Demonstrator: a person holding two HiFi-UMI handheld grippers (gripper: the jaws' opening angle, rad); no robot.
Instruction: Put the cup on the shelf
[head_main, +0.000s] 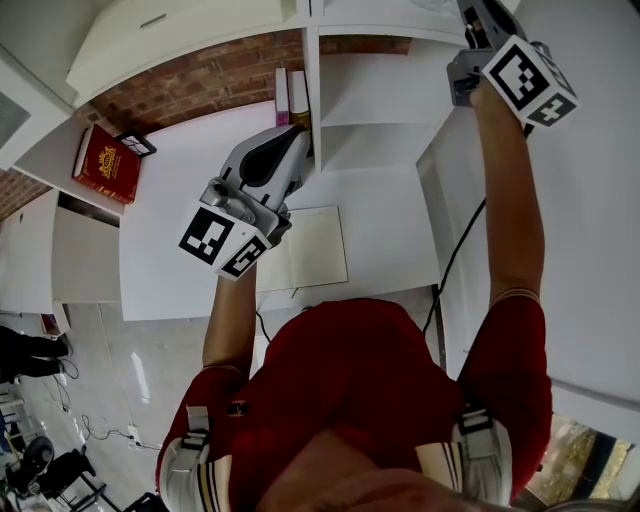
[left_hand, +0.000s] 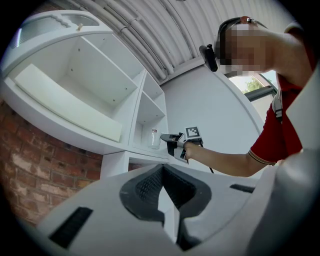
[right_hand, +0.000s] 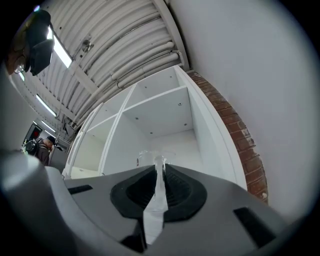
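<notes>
The cup (left_hand: 154, 138) is a clear glass standing in a lower compartment of the white shelf unit (left_hand: 142, 102). My right gripper (left_hand: 167, 139) reaches to it at arm's length. In the right gripper view the jaws (right_hand: 159, 167) are shut on the thin wall of the cup (right_hand: 152, 156), with the open white compartment (right_hand: 167, 117) behind it. In the head view the right gripper (head_main: 478, 35) is at the top right by the shelf (head_main: 380, 100); the cup is hidden there. My left gripper (head_main: 297, 140) hovers over the white desk (head_main: 170, 200), shut and holding nothing (left_hand: 167, 172).
A red book (head_main: 103, 163) lies at the desk's left end. Two upright books (head_main: 290, 95) stand against the shelf's side. An open notebook (head_main: 305, 248) lies on the desk below my left gripper. A black cable (head_main: 455, 255) hangs at the right. A brick wall (head_main: 200, 80) backs the desk.
</notes>
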